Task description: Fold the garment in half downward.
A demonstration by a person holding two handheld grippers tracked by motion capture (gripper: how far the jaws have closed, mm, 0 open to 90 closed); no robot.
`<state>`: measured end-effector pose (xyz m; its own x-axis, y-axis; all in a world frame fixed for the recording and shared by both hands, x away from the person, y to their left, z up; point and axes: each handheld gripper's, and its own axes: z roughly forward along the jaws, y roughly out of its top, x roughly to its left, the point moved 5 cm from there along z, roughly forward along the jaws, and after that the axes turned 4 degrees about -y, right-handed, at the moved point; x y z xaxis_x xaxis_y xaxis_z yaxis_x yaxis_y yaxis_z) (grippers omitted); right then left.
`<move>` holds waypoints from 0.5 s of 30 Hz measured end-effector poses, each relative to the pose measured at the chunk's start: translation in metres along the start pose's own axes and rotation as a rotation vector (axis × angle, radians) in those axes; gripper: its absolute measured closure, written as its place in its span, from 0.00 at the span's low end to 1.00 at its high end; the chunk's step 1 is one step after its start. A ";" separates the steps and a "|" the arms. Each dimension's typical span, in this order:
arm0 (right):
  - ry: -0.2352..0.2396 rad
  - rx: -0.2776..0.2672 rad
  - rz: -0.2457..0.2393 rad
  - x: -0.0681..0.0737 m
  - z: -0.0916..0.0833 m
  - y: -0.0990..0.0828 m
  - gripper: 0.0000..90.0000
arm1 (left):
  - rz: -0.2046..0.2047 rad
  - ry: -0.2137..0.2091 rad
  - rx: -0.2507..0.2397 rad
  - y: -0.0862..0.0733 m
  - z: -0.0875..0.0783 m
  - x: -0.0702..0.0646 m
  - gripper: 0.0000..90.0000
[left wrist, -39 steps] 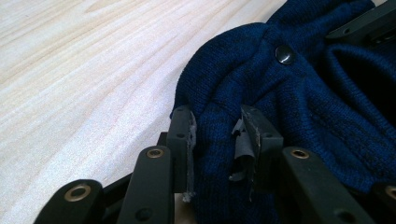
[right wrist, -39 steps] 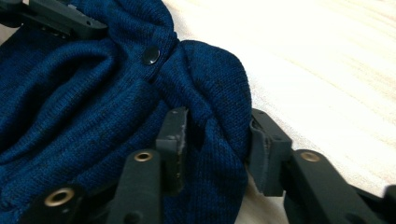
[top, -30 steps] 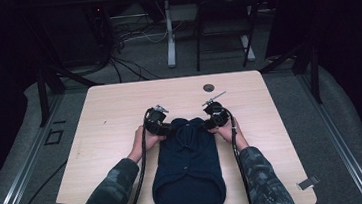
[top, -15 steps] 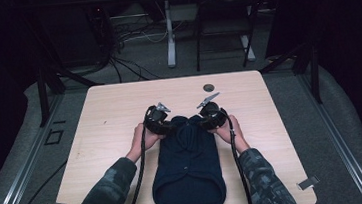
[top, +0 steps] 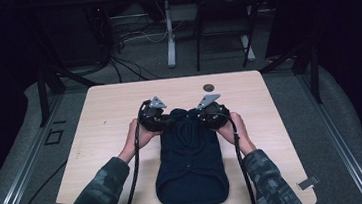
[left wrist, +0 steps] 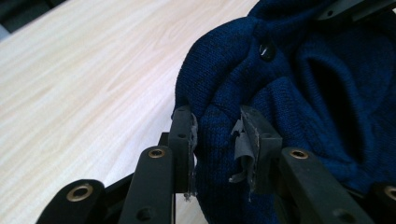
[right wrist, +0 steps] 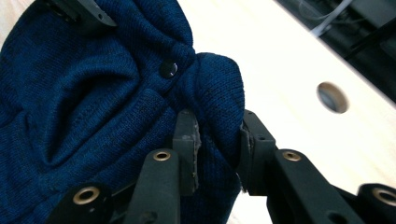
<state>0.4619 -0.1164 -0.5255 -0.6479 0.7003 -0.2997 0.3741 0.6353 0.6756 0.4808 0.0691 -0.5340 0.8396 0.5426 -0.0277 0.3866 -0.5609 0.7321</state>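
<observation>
A: What is on the table?

B: A pale wooden table [top: 110, 119] holds a dark navy knitted garment [top: 191, 166] with a small black button [right wrist: 168, 69], lying from centre toward six o'clock. A round hole [top: 208, 87] sits in the tabletop at twelve o'clock.

A: And the grippers?

B: The left gripper [left wrist: 217, 135] is clamped on a fold of the garment's far edge, at ten o'clock from centre. The right gripper [right wrist: 218, 140] pinches a fold of the same edge at one o'clock.

A: What could go wrong?

B: Likely slippage: each pinch takes only a narrow fold, so the hanging knit's weight could pull it free or stretch it unevenly.
</observation>
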 end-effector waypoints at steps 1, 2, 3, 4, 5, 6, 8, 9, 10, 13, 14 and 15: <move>-0.011 0.002 -0.010 0.000 -0.002 0.001 0.79 | 0.001 -0.009 -0.006 0.002 -0.002 -0.001 0.76; -0.017 -0.010 -0.013 -0.001 -0.004 0.002 0.79 | 0.005 -0.012 -0.011 0.005 -0.004 -0.001 0.76; -0.021 -0.014 -0.017 -0.001 -0.007 0.003 0.79 | 0.008 -0.015 -0.015 0.007 -0.006 -0.002 0.76; -0.028 -0.027 -0.018 -0.002 -0.009 0.004 0.79 | 0.015 -0.017 -0.018 0.009 -0.008 -0.002 0.76; -0.034 -0.044 -0.013 -0.002 -0.011 0.005 0.79 | 0.016 -0.020 -0.019 0.010 -0.010 -0.002 0.76; -0.034 -0.052 -0.016 -0.003 -0.014 0.005 0.79 | 0.021 -0.021 -0.021 0.012 -0.012 -0.003 0.76; -0.063 -0.113 -0.056 -0.002 -0.023 0.008 0.79 | 0.020 -0.039 -0.011 0.015 -0.015 -0.005 0.75; -0.063 -0.113 -0.056 -0.002 -0.023 0.008 0.79 | 0.024 -0.042 -0.006 0.015 -0.016 -0.006 0.75; -0.068 -0.135 -0.072 0.000 -0.025 0.008 0.80 | 0.026 -0.050 0.009 0.015 -0.016 -0.007 0.74; -0.073 -0.166 -0.091 0.006 -0.030 0.008 0.80 | 0.023 -0.067 0.032 0.012 -0.015 -0.009 0.72; -0.071 -0.168 -0.098 0.007 -0.030 0.007 0.80 | 0.027 -0.064 0.029 0.012 -0.015 -0.009 0.73; -0.073 -0.166 -0.102 0.008 -0.031 0.007 0.80 | 0.030 -0.063 0.022 0.012 -0.016 -0.009 0.74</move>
<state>0.4385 -0.1162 -0.5025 -0.6248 0.6604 -0.4165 0.1906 0.6464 0.7388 0.4720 0.0676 -0.5146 0.8729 0.4853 -0.0499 0.3692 -0.5903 0.7178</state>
